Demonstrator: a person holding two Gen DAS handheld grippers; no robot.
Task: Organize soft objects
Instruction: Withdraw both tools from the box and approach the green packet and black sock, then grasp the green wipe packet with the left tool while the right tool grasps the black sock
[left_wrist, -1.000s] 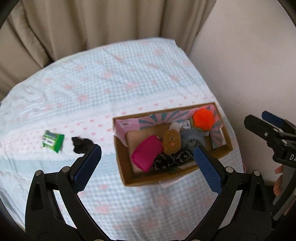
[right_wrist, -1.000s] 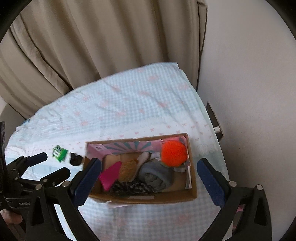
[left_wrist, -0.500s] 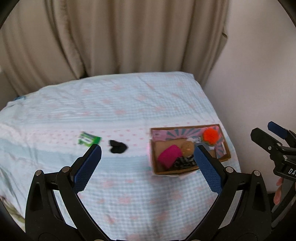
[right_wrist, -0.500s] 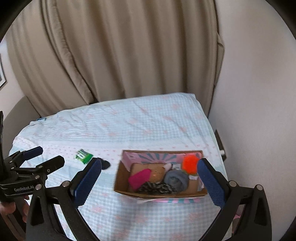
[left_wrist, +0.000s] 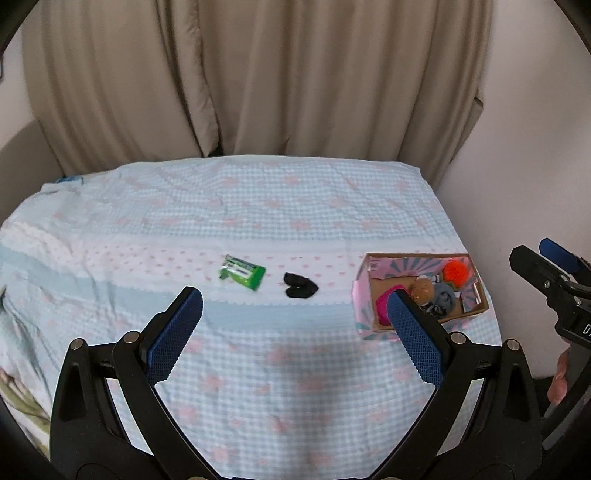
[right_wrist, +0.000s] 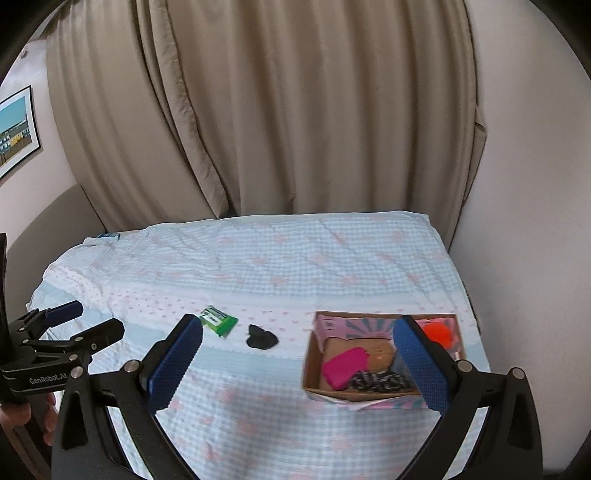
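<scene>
Box (left_wrist: 364, 291) lies crosswise (open-topped).

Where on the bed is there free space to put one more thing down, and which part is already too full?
The bedspread is bare between the curtain and the row of the green packet and black cloth. It is also bare nearer than that row, in front of the left gripper. The cardboard box at the right is crowded with soft things.

Soft, even daylight through the curtain (right_wrist: 295, 110), no hard shadows. The bed (left_wrist: 258, 206) looks slightly blurred, its pattern smeared. Fisheye bends the edges; black vignette rings both views.
</scene>
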